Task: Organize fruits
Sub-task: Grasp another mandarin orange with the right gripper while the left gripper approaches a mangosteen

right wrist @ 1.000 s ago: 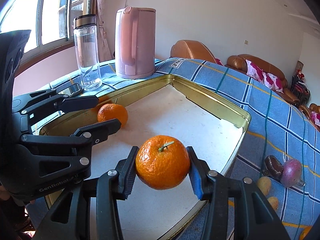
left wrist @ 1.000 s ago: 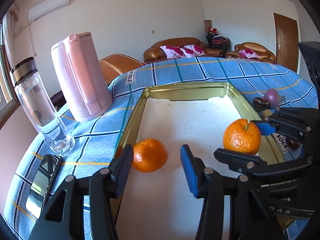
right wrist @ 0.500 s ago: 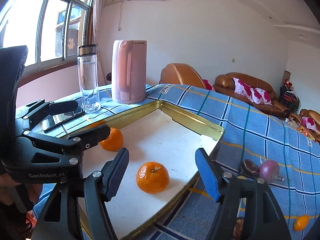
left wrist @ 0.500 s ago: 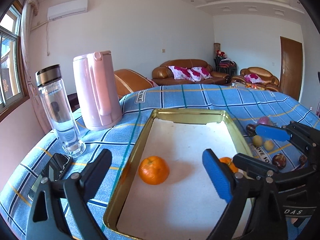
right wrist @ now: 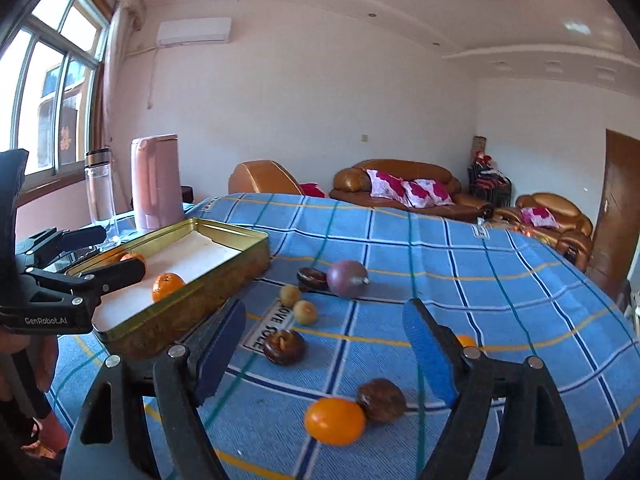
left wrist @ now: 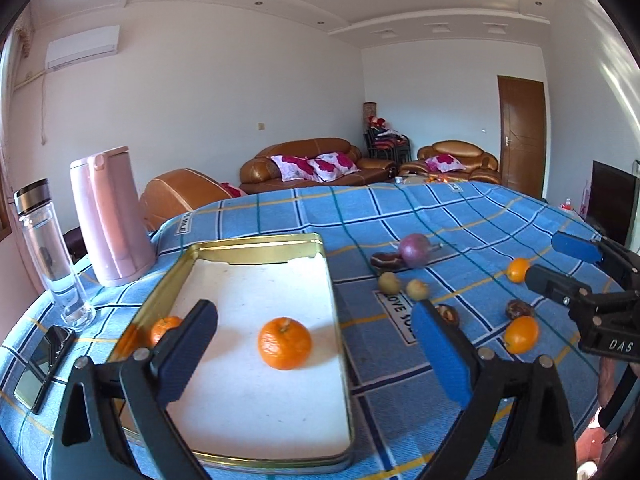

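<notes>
A gold metal tray [left wrist: 332,312] with a white floor holds two oranges: one [left wrist: 284,343] in the middle, one [left wrist: 165,327] at its left wall. The tray also shows in the right wrist view [right wrist: 208,292]. My left gripper [left wrist: 316,344] is open and empty, raised above the tray's near end. My right gripper [right wrist: 324,344] is open and empty above loose fruit on the blue cloth: a small orange [right wrist: 334,420], brown fruits [right wrist: 381,400] [right wrist: 284,346], a purple fruit [right wrist: 346,278] and two small yellow fruits [right wrist: 305,312].
A pink kettle [left wrist: 110,216] and a clear bottle [left wrist: 52,256] stand left of the tray. A phone [left wrist: 42,364] lies by the table's left edge. Another small orange [left wrist: 518,270] lies far right. Sofas stand beyond the table.
My right gripper let go of the orange in the tray and pulled back right over the loose fruit. My left gripper rose and drew back from the tray, its jaws wider.
</notes>
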`<action>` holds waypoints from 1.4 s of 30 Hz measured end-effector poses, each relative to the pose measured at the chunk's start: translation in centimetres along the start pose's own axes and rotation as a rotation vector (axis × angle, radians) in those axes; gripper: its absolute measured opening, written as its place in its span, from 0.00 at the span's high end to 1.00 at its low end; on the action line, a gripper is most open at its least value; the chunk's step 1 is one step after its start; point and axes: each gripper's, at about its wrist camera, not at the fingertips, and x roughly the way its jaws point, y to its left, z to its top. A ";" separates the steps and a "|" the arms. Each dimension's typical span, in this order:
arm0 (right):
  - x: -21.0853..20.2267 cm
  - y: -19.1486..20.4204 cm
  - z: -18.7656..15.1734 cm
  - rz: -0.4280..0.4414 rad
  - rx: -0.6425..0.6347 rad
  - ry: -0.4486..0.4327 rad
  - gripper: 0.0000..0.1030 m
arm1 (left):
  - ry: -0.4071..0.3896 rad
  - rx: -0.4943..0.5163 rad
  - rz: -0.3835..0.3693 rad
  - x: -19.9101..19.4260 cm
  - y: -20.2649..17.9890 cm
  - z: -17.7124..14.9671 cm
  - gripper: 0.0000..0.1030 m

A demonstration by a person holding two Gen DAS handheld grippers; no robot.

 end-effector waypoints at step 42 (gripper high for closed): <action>3.3 0.2 -4.7 0.080 -0.051 0.264 0.58 | 0.102 0.093 -0.098 2.8 -5.9 -2.1 0.03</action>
